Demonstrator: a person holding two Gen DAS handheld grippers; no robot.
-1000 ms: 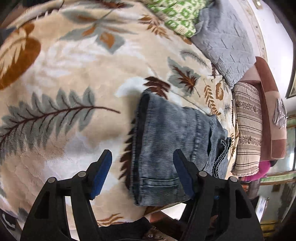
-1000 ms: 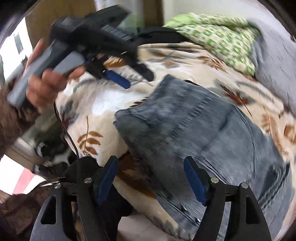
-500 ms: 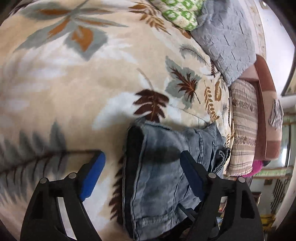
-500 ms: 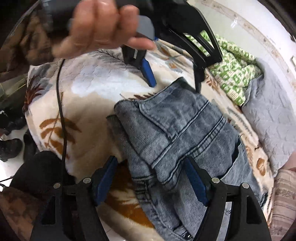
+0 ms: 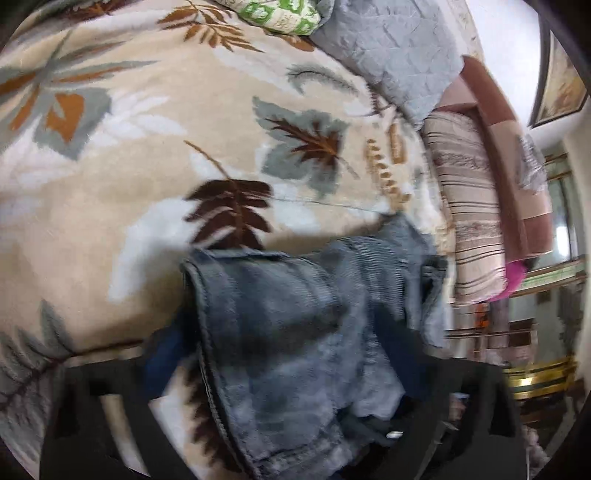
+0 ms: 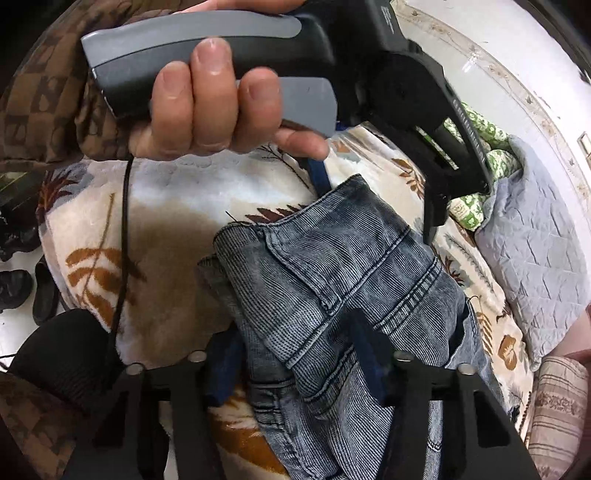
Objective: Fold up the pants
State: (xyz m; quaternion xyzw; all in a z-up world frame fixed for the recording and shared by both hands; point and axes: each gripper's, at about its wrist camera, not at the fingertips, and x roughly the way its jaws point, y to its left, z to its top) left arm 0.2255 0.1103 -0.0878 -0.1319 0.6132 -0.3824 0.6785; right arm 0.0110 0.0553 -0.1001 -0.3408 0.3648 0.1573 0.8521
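Folded grey-blue jeans (image 5: pixel 295 332) lie on the leaf-patterned blanket (image 5: pixel 129 166) at the bed's near edge; they also show in the right wrist view (image 6: pixel 343 280). My left gripper (image 5: pixel 280 354) is open, its fingers straddling the folded jeans from above; the view is blurred. In the right wrist view it (image 6: pixel 373 199) hangs over the far corner of the jeans, held by a hand (image 6: pixel 210 107). My right gripper (image 6: pixel 299 365) is open, its blue pads on either side of the near folded edge of the jeans.
A green patterned pillow (image 5: pixel 280 14), a grey quilt (image 5: pixel 391 55) and a striped cushion (image 5: pixel 472 206) lie at the far side of the bed. Dark shoes (image 6: pixel 22 291) sit on the floor at left. A cable (image 6: pixel 123 251) hangs from the left gripper.
Both grippers have dropped closer onto the jeans. The left gripper now straddles the fold's far corner; the right gripper's pads have closed in around the near edge.
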